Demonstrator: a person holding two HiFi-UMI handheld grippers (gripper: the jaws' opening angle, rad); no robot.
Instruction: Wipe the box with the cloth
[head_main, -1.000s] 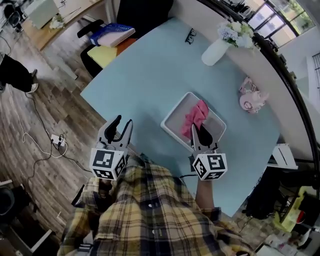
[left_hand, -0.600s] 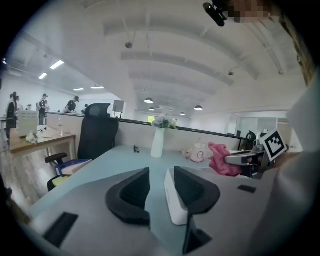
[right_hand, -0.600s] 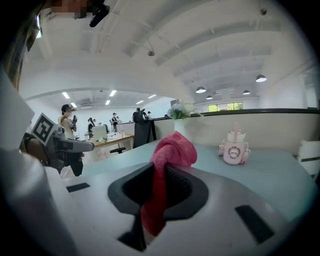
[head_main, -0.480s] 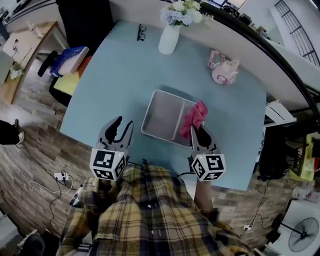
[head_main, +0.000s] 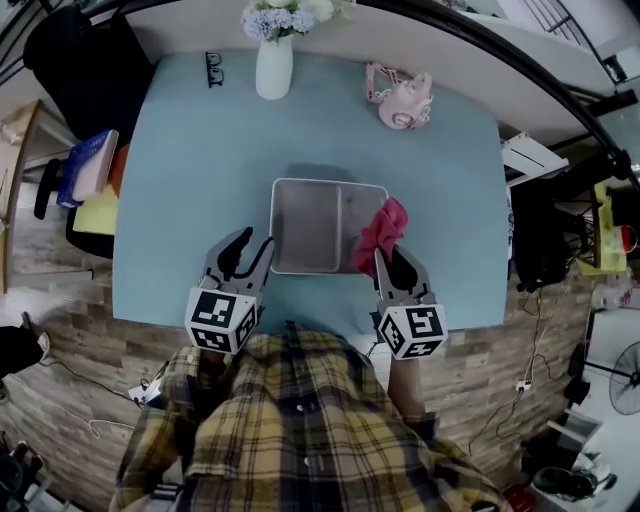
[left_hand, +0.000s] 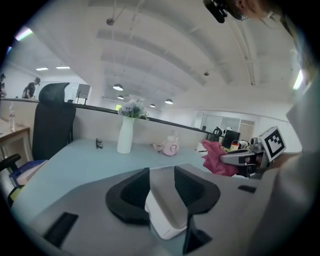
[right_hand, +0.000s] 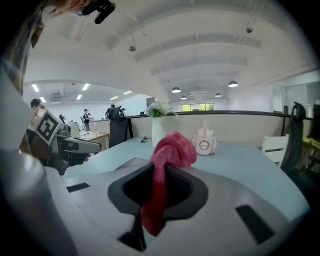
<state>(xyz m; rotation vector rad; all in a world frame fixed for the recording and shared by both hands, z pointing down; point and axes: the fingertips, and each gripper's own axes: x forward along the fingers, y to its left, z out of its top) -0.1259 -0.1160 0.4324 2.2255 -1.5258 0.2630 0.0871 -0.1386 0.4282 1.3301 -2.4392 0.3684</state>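
Note:
A shallow grey metal box (head_main: 310, 225) lies on the pale blue table (head_main: 200, 170). My left gripper (head_main: 255, 250) is at the box's near left corner; in the left gripper view its jaws (left_hand: 162, 192) are shut on the box's pale rim (left_hand: 167, 215). The right gripper (head_main: 388, 258) sits at the box's near right side, shut on a crumpled pink cloth (head_main: 380, 232). That cloth (right_hand: 170, 150) bunches above the right gripper (right_hand: 159, 192) and hangs down between its jaws. The cloth drapes over the box's right rim.
At the table's far edge stand a white vase with flowers (head_main: 273, 65), a pink pot-shaped toy (head_main: 400, 98) and black glasses (head_main: 214, 68). A chair with books (head_main: 85, 170) is left of the table. The near table edge lies just under both grippers.
The view has swung round so the table now lies square. The box has come nearer the left gripper, which now holds its corner. The right gripper keeps the cloth.

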